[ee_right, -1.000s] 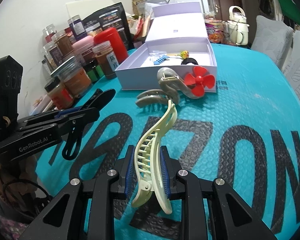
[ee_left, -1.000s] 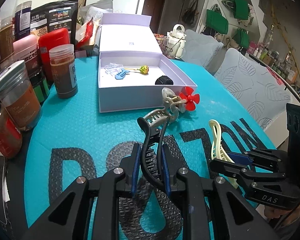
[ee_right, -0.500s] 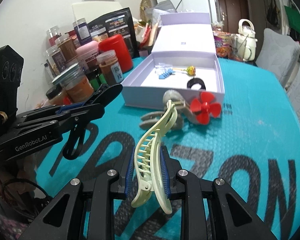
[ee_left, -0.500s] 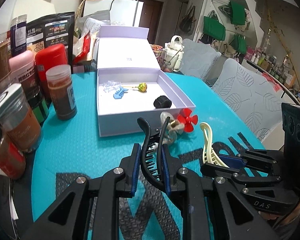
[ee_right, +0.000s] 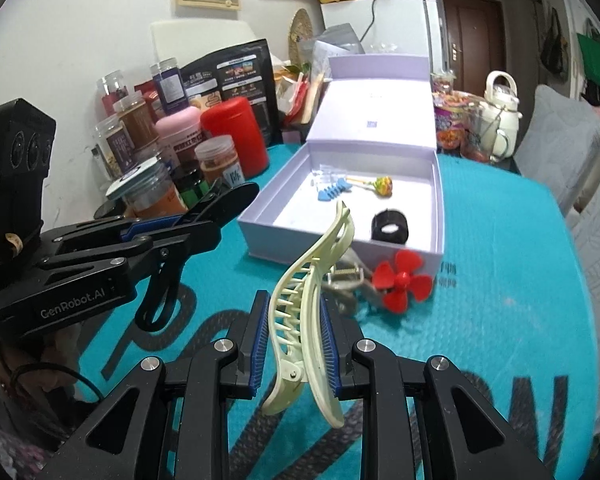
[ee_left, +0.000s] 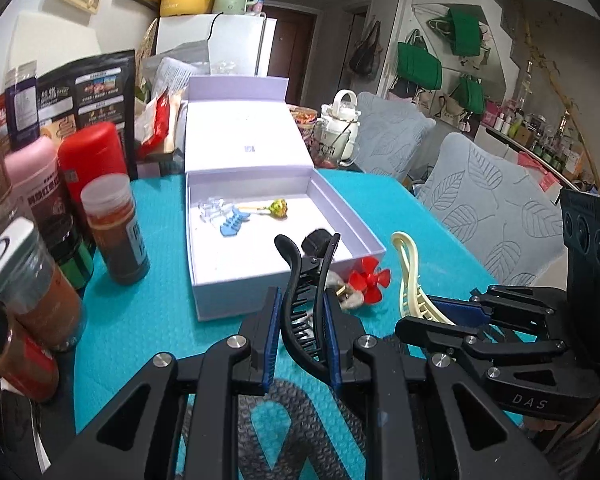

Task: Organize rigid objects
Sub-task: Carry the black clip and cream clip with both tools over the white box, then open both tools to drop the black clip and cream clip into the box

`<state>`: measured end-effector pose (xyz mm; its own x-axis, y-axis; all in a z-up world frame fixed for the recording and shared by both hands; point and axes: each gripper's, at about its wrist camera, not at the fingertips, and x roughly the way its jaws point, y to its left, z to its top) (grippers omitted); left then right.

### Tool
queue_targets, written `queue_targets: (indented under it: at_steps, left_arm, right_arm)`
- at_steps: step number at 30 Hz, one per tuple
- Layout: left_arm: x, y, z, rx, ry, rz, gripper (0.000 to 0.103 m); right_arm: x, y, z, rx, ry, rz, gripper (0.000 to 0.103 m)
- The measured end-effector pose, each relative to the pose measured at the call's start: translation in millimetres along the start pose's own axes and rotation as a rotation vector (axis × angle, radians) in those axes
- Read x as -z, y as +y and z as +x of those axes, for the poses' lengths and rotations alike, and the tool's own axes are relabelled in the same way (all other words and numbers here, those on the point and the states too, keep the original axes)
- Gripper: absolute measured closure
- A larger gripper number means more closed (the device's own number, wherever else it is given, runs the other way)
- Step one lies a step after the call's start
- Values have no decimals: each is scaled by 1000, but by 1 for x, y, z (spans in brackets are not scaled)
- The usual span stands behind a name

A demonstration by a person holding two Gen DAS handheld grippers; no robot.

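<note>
While left gripper (ee_left: 302, 330) clamps black clip (ee_left: 300, 300) | right gripper (ee_right: 296, 340) clamps cream clip (ee_right: 308, 292) | red propeller (ee_right: 400, 282) fronts box (ee_right: 340, 248)

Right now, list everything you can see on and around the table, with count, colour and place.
Box: one, lilac, lid open, mid-table.
Fishbone clip: one, blue, in box.
Clear clip: one, in box, beside fishbone clip.
Lollipop: one, yellow-green, in box.
Black ring: one, in box, near front wall.
Propeller: one, red, on mat in front of box.
Grey clip: one, on mat beside propeller.
Jars: several, brown, red, pink, left of box.
Mat: one, teal, covers table.
Kettle: one, cream, behind box.
Black clip: one, held above mat.
Cream clip: one, held above mat.
Left gripper: jaws shut on black clip.
Right gripper: jaws shut on cream clip.
</note>
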<state>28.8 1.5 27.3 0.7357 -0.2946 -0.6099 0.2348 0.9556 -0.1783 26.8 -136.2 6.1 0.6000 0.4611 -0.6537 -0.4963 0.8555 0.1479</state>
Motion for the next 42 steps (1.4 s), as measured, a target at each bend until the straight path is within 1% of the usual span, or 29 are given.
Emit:
queue_targets:
  at_steps: [5, 9, 16, 18, 24, 31, 35, 39, 42]
  left_arm:
    - [-18, 1, 0, -2, -26, 7, 83]
    - [-34, 2, 4, -11, -39, 18, 83]
    - [-58, 6, 10, -32, -58, 33, 83]
    - [-65, 6, 12, -45, -67, 41, 83]
    - [-84, 13, 19, -51, -90, 38, 83]
    - [-102, 17, 29, -52, -118, 36, 83]
    - [-117, 20, 39, -59, -141, 37, 83]
    - [-134, 20, 53, -88, -168, 47, 83]
    - [-146, 22, 65, -92, -173, 52, 83]
  right_arm:
    - [-19, -4, -1, -13, -18, -12, 79]
    - [-32, -10, 1, -44, -24, -1, 79]
    - [-56, -20, 4, -54, -52, 1, 79]
    - [-64, -21, 4, -50, -64, -7, 79]
    - [-84, -26, 2, -51, -97, -14, 79]
    - [-107, -38, 1, -28, -135, -27, 79]
    - [-122, -49, 5, -16, -147, -22, 79]
    - [-134, -60, 12, 1, -161, -12, 79]
    - [-144, -68, 19, -2, -171, 0, 79]
